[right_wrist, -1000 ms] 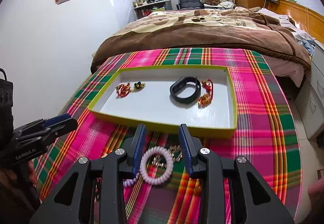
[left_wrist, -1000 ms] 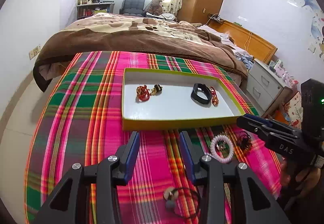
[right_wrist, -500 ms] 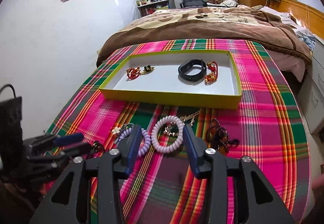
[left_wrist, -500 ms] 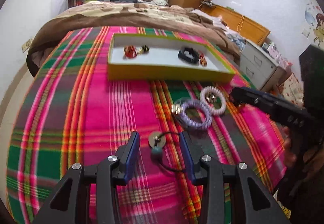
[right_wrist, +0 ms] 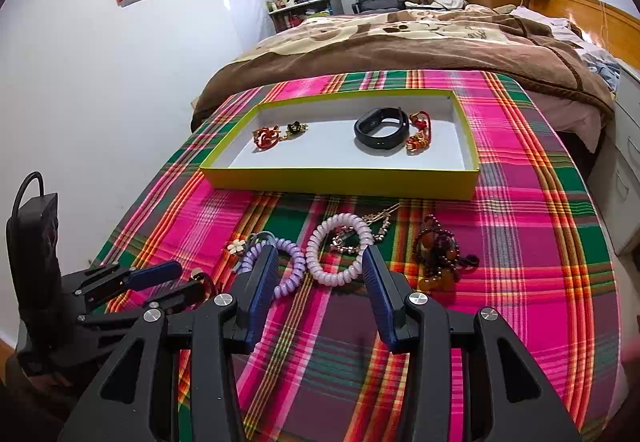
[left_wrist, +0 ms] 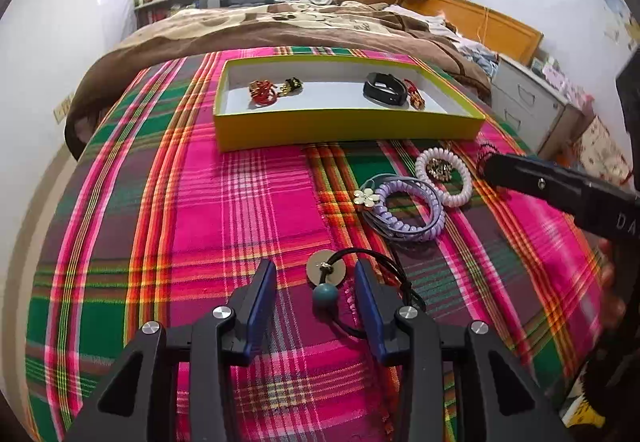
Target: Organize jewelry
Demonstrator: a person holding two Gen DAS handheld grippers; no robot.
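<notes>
My left gripper [left_wrist: 316,284] stands open low over the plaid cloth. A black cord pendant [left_wrist: 326,272] with a metal disc and a teal bead lies between its fingers, untouched. My right gripper [right_wrist: 320,268] is open too, and a pale coil bracelet [right_wrist: 340,256] lies loose just ahead of its fingertips. A purple coil bracelet [right_wrist: 280,262] with a flower charm rests to the left of it, and a brown bead bracelet [right_wrist: 438,258] to the right. Further back, the yellow-green tray [left_wrist: 348,128] holds a black band [left_wrist: 384,89] and red ornaments [left_wrist: 262,92].
A thin gold chain [right_wrist: 376,222] lies behind the pale coil. Beyond the tray is a bed with a brown blanket [right_wrist: 420,42]. A white drawer cabinet [left_wrist: 528,102] stands off the table's right side, and a white wall runs along the left.
Both grippers have drawn back from the tray. The left one sank over the cord pendant. The right one's jaws widened, with the pale coil bracelet lying on the cloth ahead of them.
</notes>
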